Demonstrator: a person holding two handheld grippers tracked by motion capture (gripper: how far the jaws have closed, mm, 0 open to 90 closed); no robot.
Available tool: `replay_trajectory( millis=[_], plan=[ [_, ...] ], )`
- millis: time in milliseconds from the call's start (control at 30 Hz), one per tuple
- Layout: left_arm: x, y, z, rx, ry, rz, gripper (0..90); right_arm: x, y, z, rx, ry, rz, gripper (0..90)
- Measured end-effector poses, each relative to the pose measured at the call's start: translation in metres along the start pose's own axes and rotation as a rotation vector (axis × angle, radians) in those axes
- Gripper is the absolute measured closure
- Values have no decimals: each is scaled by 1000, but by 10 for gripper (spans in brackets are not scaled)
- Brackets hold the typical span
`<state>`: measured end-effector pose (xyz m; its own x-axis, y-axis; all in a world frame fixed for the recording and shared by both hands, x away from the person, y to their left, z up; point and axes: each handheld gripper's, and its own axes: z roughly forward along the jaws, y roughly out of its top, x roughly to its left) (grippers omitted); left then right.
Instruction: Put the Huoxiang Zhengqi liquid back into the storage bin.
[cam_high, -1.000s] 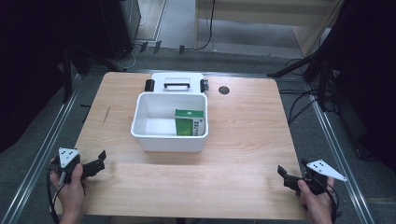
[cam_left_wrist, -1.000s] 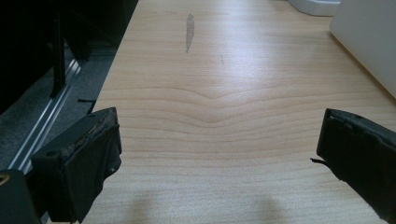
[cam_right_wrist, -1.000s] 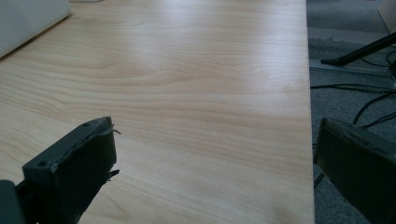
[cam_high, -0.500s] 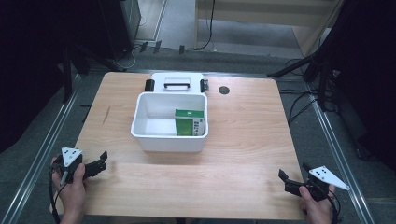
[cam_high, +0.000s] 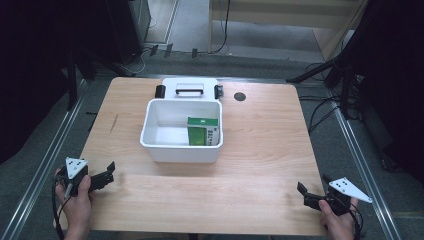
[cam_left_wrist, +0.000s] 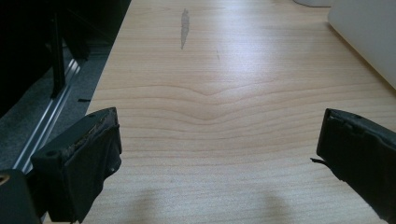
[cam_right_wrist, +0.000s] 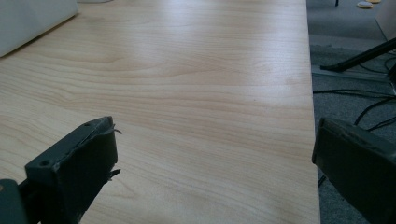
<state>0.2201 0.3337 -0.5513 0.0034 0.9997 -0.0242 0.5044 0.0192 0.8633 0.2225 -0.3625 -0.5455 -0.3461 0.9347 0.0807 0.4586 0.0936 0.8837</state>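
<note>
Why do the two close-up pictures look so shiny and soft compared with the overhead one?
In the left gripper view, pale glare washes across the wooden table and the black jaws at the bottom look soft, with faint shadows beneath them. In the right gripper view, a similar sheen lies on the wood and the jaws blur too. The high view is evenly lit over the white bin and green carton, with dark surroundings.

Your bin (cam_high: 165, 145) sits mid-table (cam_high: 260, 150), with the carton (cam_high: 203, 131) standing inside at its 3 o'clock end. The lid (cam_high: 190, 88) lies touching the bin at 12 o'clock. Your left gripper (cam_high: 107, 172) is at 7 o'clock, your right gripper (cam_high: 303, 192) at 5 o'clock, both well apart from the bin.
</note>
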Motion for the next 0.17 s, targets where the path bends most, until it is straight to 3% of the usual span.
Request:
replay_trajectory(
  millis=[167],
  plan=[
    [0, 0, 0, 0, -3, 0, 8, -2, 0, 1, 16, 29, 11, 1]
  ],
)
